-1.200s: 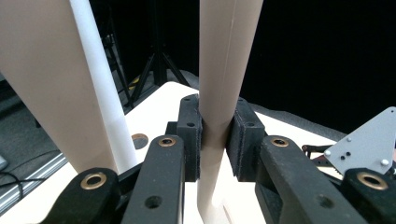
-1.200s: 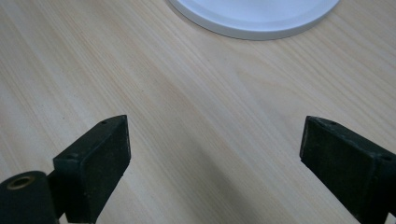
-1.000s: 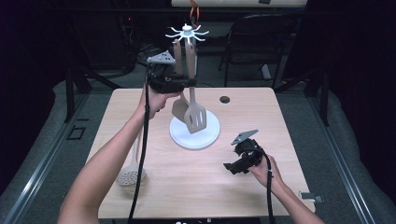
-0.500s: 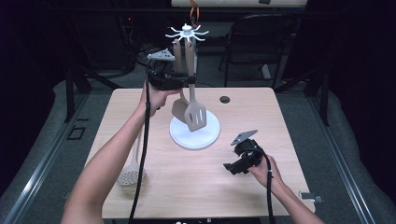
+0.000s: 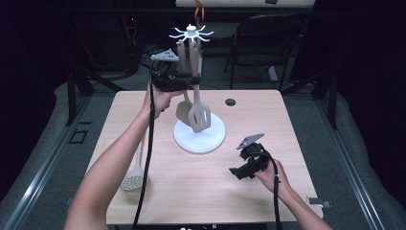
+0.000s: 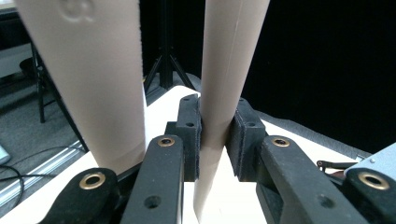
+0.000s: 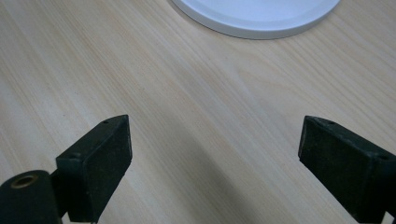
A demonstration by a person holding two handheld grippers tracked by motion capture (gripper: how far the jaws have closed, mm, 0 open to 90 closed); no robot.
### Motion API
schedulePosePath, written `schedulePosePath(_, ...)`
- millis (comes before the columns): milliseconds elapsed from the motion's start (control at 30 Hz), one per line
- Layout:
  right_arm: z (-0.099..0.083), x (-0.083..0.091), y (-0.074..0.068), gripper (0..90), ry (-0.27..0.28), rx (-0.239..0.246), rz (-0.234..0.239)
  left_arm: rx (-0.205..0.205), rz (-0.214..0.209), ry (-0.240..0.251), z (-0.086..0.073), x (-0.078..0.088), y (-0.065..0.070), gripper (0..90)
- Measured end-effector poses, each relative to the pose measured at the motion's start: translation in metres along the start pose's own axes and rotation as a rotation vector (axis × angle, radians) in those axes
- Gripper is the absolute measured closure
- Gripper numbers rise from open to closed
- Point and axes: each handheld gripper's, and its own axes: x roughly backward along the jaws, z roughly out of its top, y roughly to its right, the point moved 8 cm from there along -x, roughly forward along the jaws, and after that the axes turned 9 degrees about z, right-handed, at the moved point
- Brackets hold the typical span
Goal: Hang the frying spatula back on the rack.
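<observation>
My left tool (image 6: 214,140) grips the slotted spatula (image 5: 199,115) by its stiff, light handle; it may slip. My right tool (image 7: 212,163) rests open above the desk (image 7: 196,102).

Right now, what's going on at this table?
A person is working with two hand-held grippers. The left gripper is shut on the handle of a slotted turner at the utensil rack, beside a spatula. The right gripper rests open on the table. A skimmer lies on the table.
</observation>
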Motion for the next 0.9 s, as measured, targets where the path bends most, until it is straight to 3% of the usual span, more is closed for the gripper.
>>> schedulePosePath(300, 0.0, -0.001, 0.0, 9.0, -0.001, -0.001, 0.009, 0.033, 0.016, 0.01, 0.001, -0.001, -0.003, 75.1)
schedulePosePath(633, -0.001, -0.001, 0.0, 8.9, -0.007, 0.003, 0.004, 0.125, -0.034, 0.015, -0.003, -0.002, -0.007, 73.0)
schedulePosePath(900, -0.001, -0.001, -0.001, 8.8, -0.01, 0.007, 0.007, 0.158, 0.023, 0.027, -0.004, -0.003, -0.011, 71.0)
